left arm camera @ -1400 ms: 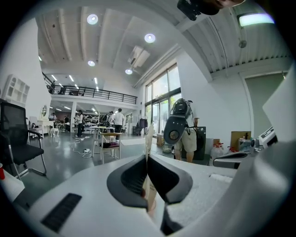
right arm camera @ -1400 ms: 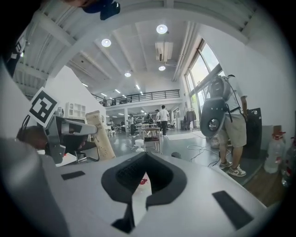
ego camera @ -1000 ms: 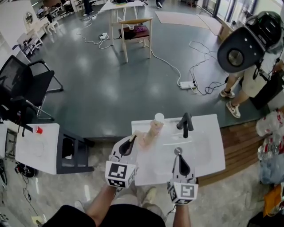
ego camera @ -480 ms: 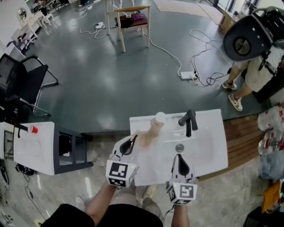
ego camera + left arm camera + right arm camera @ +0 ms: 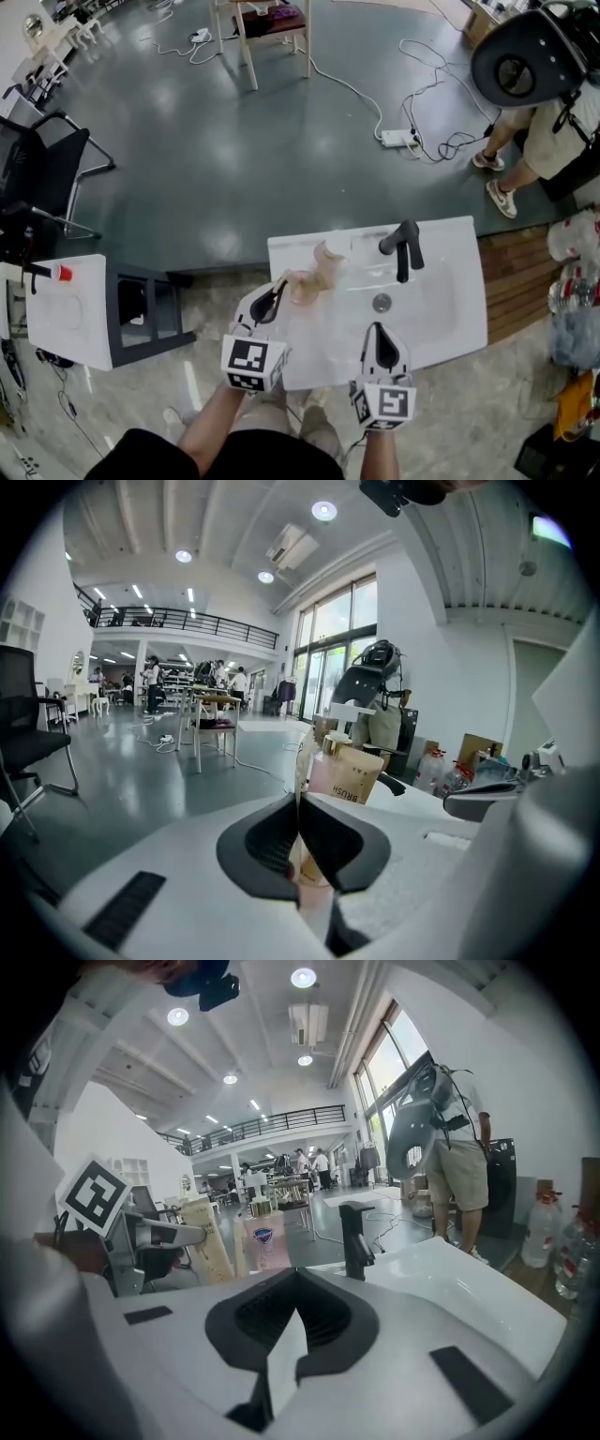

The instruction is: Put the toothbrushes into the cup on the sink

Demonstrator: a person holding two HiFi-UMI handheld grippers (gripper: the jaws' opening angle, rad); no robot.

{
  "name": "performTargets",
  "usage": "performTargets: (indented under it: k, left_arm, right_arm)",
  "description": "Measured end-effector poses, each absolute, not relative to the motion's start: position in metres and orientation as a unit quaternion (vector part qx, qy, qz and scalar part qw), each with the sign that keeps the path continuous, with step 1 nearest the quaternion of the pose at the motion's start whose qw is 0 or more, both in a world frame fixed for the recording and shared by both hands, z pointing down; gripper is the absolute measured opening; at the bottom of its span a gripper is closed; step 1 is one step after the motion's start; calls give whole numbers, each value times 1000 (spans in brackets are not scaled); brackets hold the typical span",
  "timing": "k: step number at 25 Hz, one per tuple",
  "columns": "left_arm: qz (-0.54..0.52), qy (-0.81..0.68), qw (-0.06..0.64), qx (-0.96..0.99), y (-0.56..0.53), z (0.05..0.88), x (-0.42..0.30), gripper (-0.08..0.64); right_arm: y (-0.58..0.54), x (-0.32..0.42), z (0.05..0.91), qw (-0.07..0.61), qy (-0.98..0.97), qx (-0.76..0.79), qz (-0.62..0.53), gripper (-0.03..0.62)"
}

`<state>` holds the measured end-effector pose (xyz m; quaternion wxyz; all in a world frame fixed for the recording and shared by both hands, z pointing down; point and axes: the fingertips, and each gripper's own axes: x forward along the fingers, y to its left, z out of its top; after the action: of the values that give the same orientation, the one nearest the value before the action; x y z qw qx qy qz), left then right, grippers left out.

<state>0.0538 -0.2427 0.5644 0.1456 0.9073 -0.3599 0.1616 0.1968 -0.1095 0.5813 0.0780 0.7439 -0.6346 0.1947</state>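
Note:
A white sink (image 5: 441, 309) with a black tap (image 5: 405, 246) lies below me. My left gripper (image 5: 277, 295) is over the sink's near left corner, shut on a flat beige-pink toothbrush pack (image 5: 302, 285). The left gripper view shows that pack (image 5: 302, 761) edge-on between the jaws, and a second pack marked BRUSH (image 5: 345, 772) stands beyond it. A white-rimmed cup (image 5: 334, 249) stands at the sink's back left, pink with a blue logo (image 5: 265, 1241) in the right gripper view. My right gripper (image 5: 378, 336) hovers at the near edge below the drain, shut and empty (image 5: 295, 1321).
A person in shorts stands at the far right behind a black dome-shaped device (image 5: 520, 66). A white side table (image 5: 70, 309) and a black chair (image 5: 37, 178) are at the left. Cables and a power strip (image 5: 398, 139) lie on the floor. Plastic bottles (image 5: 572, 309) stand at the right.
The head view has tipped, so the sink shows larger and the room slides upward. Both grippers keep their places at the sink's near edge, jaws still shut.

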Motion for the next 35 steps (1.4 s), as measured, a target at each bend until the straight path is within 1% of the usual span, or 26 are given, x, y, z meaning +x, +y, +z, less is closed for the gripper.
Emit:
performTargets:
  k: [9,20,21,22,24,25,28,35]
  left_arm:
    - [170,-360,155,904,-243,580,53,6]
    - [166,-361,153,905,-245,578,56,9]
    - [168,-357,153,906,-244,579,57,38]
    - [171,-352,155,907,-242,581,59,90]
    - [180,-342,158,909,-239,585,62,140]
    - [183,-340,159,909,-238,587,62,154]
    - [187,-338,161,908,-237,589,62,173]
    - [183,-343,158,908,-237,584,60,175]
  right_arm:
    - [-113,198,592,83,-630,744,205,-2]
    - [-115,200,598,79,-633,741,209,-2]
    - [-115,200,599,78,-633,741,209,-2]
    - [-115,200,599,78,-634,741,209,-2]
    - [-115,200,601,77,-635,740,209,-2]
    - [-115,199,601,77,-635,739,209,-2]
    - [-116,199,600,76,-637,739,208,-2]
    - [-115,198,596,76,-637,739,205,-2]
